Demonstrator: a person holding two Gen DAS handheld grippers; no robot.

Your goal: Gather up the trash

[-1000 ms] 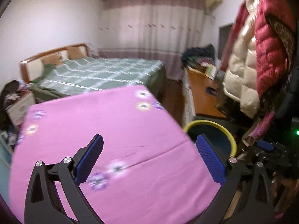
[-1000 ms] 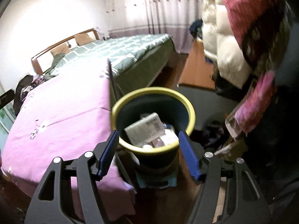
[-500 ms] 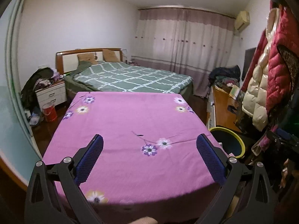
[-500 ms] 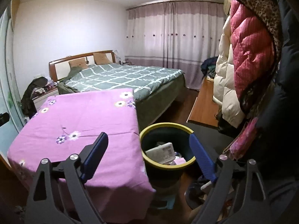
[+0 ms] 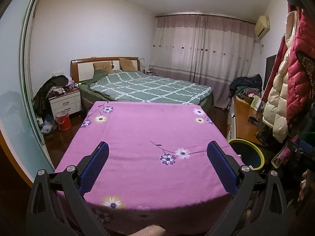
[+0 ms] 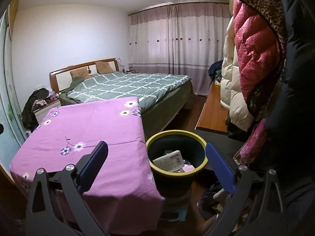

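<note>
A dark trash bin with a yellow rim [image 6: 176,153] stands on a small blue stool [image 6: 178,214] right of the table; it also shows in the left wrist view [image 5: 247,154]. Inside lie a white labelled package [image 6: 169,160] and other scraps. The table wears a pink flowered cloth [image 5: 149,137], with nothing lying on it; it also shows in the right wrist view [image 6: 88,129]. My left gripper [image 5: 157,167] is open and empty above the table's near edge. My right gripper [image 6: 156,167] is open and empty, pulled back in front of the bin.
A bed with a green checked cover [image 5: 149,87] stands behind the table. Padded coats [image 6: 254,64] hang at the right over a wooden bench [image 6: 213,112]. A nightstand [image 5: 66,103] and a red bucket [image 5: 63,121] stand at the left.
Both grippers have pulled back and up from the table and the bin. The views widened from close on the cloth and the bin to the whole room.
</note>
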